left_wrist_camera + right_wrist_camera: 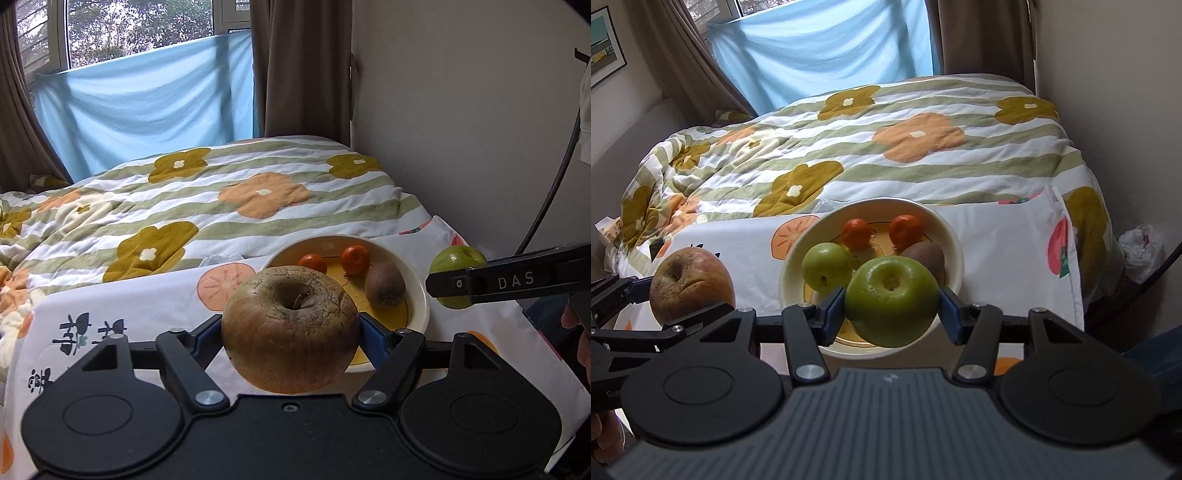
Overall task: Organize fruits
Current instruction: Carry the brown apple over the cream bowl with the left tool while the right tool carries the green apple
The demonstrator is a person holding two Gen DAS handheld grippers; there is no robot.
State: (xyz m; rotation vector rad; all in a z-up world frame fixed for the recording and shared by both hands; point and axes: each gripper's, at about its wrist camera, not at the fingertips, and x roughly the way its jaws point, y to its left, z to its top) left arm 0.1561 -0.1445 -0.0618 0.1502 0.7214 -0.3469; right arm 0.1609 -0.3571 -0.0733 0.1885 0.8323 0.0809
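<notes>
We see a brownish red apple (291, 328) clamped between the pads of the left gripper (291, 334), held in the air just in front of the cream bowl (419, 291). The right gripper (892, 312) is closed on a large green apple (892, 301), above the bowl's near rim. Inside the bowl lie a smaller green apple (826, 265), two small orange fruits (856, 232) and a kiwi (925, 256). The bowl rests on a fruit-printed white cloth (997, 236), with a flowered quilt (905, 147) behind it.
</notes>
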